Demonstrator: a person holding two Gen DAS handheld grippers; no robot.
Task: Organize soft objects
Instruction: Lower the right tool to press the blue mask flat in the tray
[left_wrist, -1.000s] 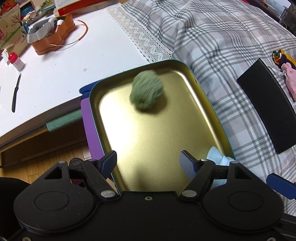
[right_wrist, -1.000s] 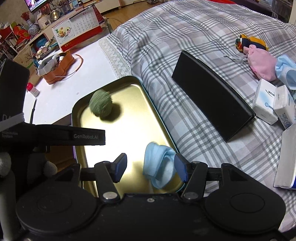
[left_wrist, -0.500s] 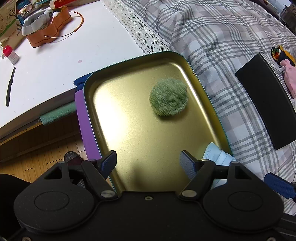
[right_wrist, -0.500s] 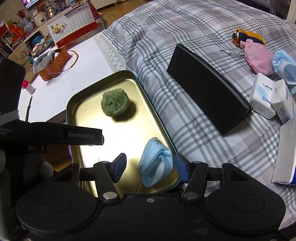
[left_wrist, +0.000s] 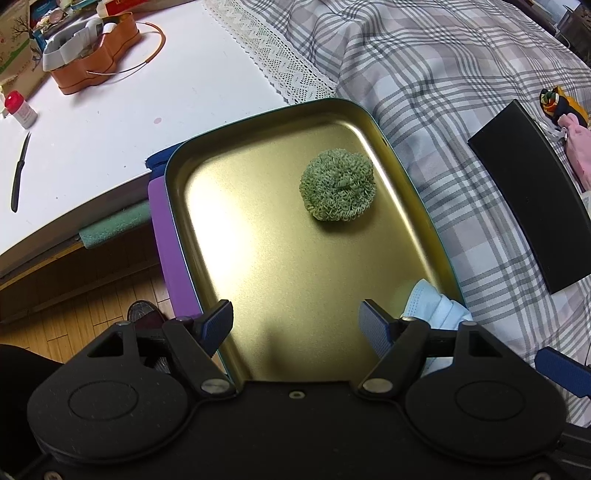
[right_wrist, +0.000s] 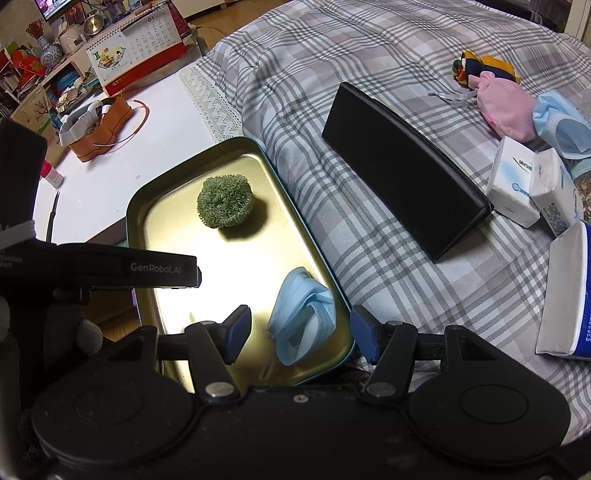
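The green scrubber ball (left_wrist: 338, 190) now lies still and sharp on the gold floor of the metal tray (left_wrist: 258, 280), in the far right part, near the right rim; one second ago it was a blurred shape nearer the far middle of the tray, and half a second ago it was already close to its present place. The light blue face mask (right_wrist: 303, 314) lies crumpled in the near right corner of the same tray, and compared with one second ago it has spread a little wider and flatter. The left hand-held gripper (left_wrist: 295, 321) hangs above the near end of the tray with its jaws about half open and nothing between them, just as before. The right hand-held gripper (right_wrist: 297, 334) is above the mask; its jaws are opening slowly, the mask is seen between the blue pads (right_wrist: 238, 328) but they do not press on it. The tray rests partly on the plaid bed cover (right_wrist: 369, 258) and partly beyond the edge of the white table (left_wrist: 147, 92). On the bed, right of the tray, lies a black case (right_wrist: 402, 170), and farther right a pink pouch (right_wrist: 506, 107), another blue mask (right_wrist: 561, 125) and tissue packs (right_wrist: 532, 184), all unchanged.
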